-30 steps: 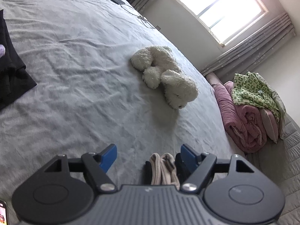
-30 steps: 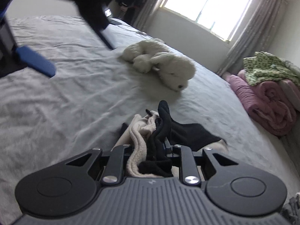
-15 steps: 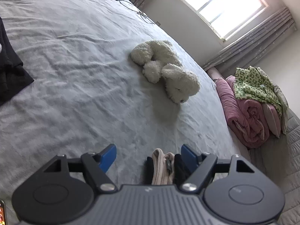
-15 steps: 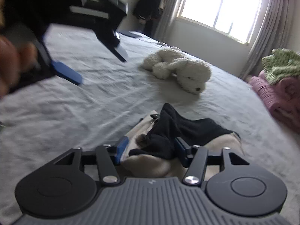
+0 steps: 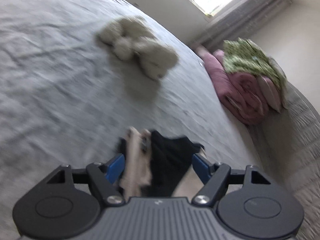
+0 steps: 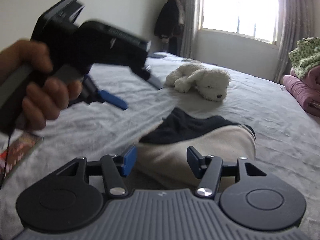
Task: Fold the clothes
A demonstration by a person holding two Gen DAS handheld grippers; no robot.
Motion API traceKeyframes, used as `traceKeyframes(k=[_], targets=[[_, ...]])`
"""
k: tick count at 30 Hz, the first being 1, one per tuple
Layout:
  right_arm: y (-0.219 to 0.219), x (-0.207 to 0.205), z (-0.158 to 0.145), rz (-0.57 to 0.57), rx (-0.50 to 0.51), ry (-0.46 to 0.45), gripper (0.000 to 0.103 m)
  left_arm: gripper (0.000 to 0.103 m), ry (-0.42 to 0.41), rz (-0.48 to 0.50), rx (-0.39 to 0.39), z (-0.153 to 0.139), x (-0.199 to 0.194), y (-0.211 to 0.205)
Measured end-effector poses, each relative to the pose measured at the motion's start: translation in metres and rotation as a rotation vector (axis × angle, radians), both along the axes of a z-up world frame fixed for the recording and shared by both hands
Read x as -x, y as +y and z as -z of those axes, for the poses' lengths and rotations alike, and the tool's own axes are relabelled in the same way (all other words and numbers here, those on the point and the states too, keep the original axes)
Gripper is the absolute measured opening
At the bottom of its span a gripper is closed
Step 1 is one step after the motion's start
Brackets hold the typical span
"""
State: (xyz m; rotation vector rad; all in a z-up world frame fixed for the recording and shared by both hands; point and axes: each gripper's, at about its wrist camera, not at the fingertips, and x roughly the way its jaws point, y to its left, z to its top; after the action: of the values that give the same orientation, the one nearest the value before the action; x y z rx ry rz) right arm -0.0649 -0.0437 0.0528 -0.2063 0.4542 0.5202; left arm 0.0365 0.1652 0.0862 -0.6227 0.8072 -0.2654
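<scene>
The bedsheet (image 6: 270, 104) is pale grey; the garment (image 6: 192, 156) between the right gripper's blue fingers (image 6: 129, 161) is cream with a black part (image 6: 188, 126) beyond the fingertips; farther ahead lies a white plush dog (image 6: 200, 81); to the right — a pink quilt (image 5: 244, 92) under a green-patterned cloth (image 5: 250, 60).

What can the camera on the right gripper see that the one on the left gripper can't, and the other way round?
Only the right view shows the person's hand holding the left gripper, dark clothes hanging beside the window, and the right gripper with its jaws apart over the garment.

Only the left view shows the left gripper's own blue pads flanking the bunched garment.

Both show the beige and black garment, the white plush dog, the pink bedding roll, the green patterned cloth and the grey bed.
</scene>
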Motion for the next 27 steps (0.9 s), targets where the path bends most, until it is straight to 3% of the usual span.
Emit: traceKeyframes(k=[5,9,11,13,18,19,23,27], targets=[[0.000,-0.004,0.004,-0.010,0.045,-0.016,0.059,0.073,0.019,0.062,-0.060,0.008,-0.003,-0.022],[0.016,-0.009,0.011,-0.052,0.137,-0.049,0.059,0.070,0.005,0.090,-0.091,0.009,-0.004,-0.030],[0.026,-0.009,0.015,-0.092,0.195,-0.072,0.059,0.056,0.005,0.102,-0.104,0.010,-0.004,-0.032],[0.036,-0.004,0.019,-0.136,0.265,-0.119,0.059,0.050,-0.013,0.113,-0.122,0.009,-0.003,-0.032],[0.050,-0.006,0.026,-0.190,0.376,-0.172,0.057,0.050,0.006,0.120,-0.119,0.013,-0.007,-0.034],[0.054,-0.008,0.027,-0.190,0.380,-0.172,0.055,0.050,0.014,0.117,-0.120,0.014,-0.008,-0.035],[0.066,-0.015,0.028,-0.178,0.405,-0.175,0.032,0.050,0.029,0.074,-0.093,0.014,-0.009,-0.026],[0.062,-0.023,0.016,-0.105,0.271,-0.141,0.026,0.054,0.009,0.041,-0.068,0.007,-0.005,-0.015]])
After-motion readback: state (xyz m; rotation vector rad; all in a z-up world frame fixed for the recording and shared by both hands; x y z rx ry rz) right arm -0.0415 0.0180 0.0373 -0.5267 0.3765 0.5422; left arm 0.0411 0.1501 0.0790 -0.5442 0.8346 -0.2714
